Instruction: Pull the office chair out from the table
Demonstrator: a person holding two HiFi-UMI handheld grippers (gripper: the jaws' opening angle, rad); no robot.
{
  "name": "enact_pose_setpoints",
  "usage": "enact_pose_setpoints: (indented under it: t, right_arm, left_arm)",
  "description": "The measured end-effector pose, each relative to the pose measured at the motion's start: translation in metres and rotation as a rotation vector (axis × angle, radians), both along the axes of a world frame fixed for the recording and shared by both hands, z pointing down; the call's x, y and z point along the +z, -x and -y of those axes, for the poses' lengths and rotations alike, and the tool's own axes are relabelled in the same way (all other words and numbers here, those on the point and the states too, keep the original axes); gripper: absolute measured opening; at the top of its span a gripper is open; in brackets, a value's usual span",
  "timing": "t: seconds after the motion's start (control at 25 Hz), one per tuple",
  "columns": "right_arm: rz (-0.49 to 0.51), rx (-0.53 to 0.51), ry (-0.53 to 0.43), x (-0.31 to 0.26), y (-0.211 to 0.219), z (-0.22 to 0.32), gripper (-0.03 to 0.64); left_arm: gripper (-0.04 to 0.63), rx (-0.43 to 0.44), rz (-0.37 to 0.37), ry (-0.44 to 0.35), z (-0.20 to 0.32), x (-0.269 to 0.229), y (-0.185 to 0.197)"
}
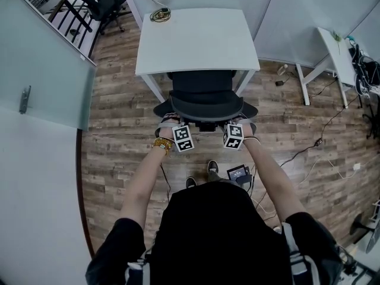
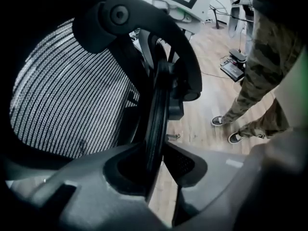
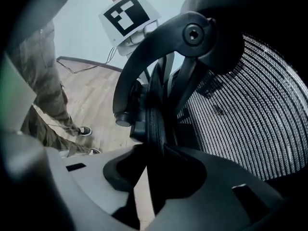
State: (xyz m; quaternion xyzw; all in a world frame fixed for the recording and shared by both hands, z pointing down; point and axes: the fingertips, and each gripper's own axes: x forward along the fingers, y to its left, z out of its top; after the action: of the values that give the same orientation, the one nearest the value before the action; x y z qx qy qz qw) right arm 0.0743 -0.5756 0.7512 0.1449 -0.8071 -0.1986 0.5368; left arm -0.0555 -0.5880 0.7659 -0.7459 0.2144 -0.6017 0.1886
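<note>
A white table (image 1: 196,40) stands on a wood-plank floor (image 1: 119,129), its far edge against pale partition walls. A small coil (image 1: 160,15) lies on the table's far left corner. To the left of the table runs a frosted glass panel (image 1: 41,58). Beyond the table's far left corner, past the glass, stands a second chair (image 1: 98,5). To the right of the table is another white desk (image 1: 332,52), and cables (image 1: 309,150) trail over the floor on that side.

The office chair (image 1: 205,97) sits at the table's near edge, seat reaching under the top, backrest just outside it. The left gripper (image 1: 171,122) and right gripper (image 1: 242,125) are at the backrest's two ends. Each has its jaws drawn narrow and pinches the black rim (image 2: 156,109) beside the mesh (image 2: 62,105).

The chair's base and wheels are hidden below the backrest and table. The person's torso covers the floor nearest the camera. Both gripper views are dark at the edges, and the seat cannot be made out in them.
</note>
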Motion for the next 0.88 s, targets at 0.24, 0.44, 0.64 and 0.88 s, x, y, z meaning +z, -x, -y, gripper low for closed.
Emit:
enact_pose_setpoints:
  t: [0.24,0.44,0.64,0.88]
  right_arm:
    - [-0.007,0.0,0.007,0.001,-0.001,-0.003,0.087]
    - [-0.017,0.003,0.028,0.001,-0.003,-0.005,0.087]
    - [-0.023,0.008,0.03,0.002,-0.002,-0.014,0.087]
    - [-0.027,0.014,0.031,0.003,0.005,-0.025,0.086]
  left_arm:
    - [0.123,-0.013,0.009,0.03,-0.004,0.001,-0.001]
    - [0.123,-0.034,0.009,0.05,-0.008,0.001,-0.002]
    - [0.123,-0.034,0.012,0.063,-0.017,0.004,-0.002]
    - [0.123,-0.032,0.012,0.061,-0.027,0.004,0.006]
